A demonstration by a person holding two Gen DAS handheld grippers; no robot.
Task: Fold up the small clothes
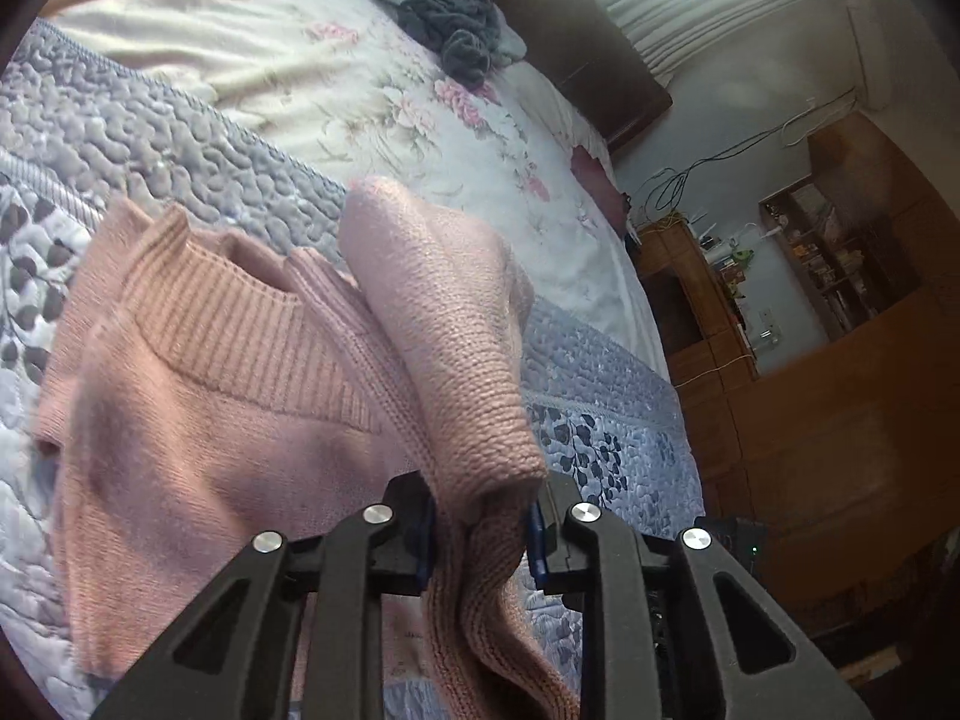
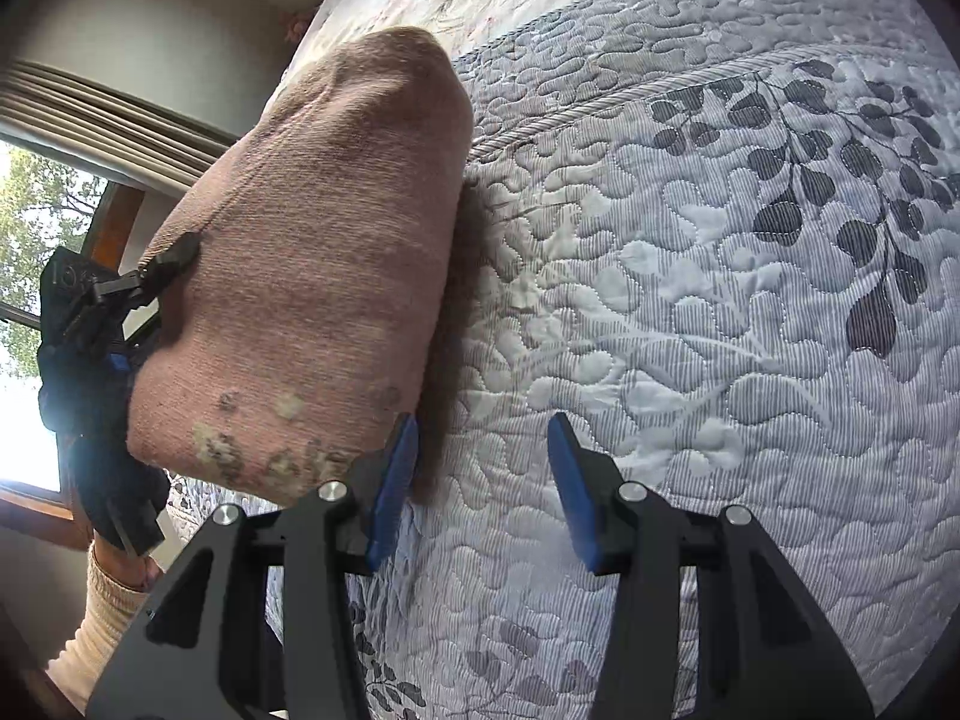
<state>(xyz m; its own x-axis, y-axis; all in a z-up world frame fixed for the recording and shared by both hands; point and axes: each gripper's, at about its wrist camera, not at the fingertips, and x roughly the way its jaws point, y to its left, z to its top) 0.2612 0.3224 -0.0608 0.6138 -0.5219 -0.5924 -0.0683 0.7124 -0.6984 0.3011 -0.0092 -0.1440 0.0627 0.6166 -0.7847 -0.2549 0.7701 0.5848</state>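
Two grippers are in view above a quilted bedspread. Left gripper: clenched on a fold of the pink knit sweater, with the fabric pinched between both blue pads and a lifted flap of knit rising just beyond the fingertips. The sweater body lies flat on the bedspread to the left of this gripper, ribbed collar facing up and toward the far side.

Right gripper: released, jaws spread wide, nothing between the blue pads. It hangs over bare quilt, with the raised part of the sweater just beside its left finger. In the right wrist view the left gripper appears at far left, its black finger against the raised knit; a cream ribbed sleeve shows below it.

A dark grey garment lies crumpled on the floral sheet at the far side, well apart from the sweater.
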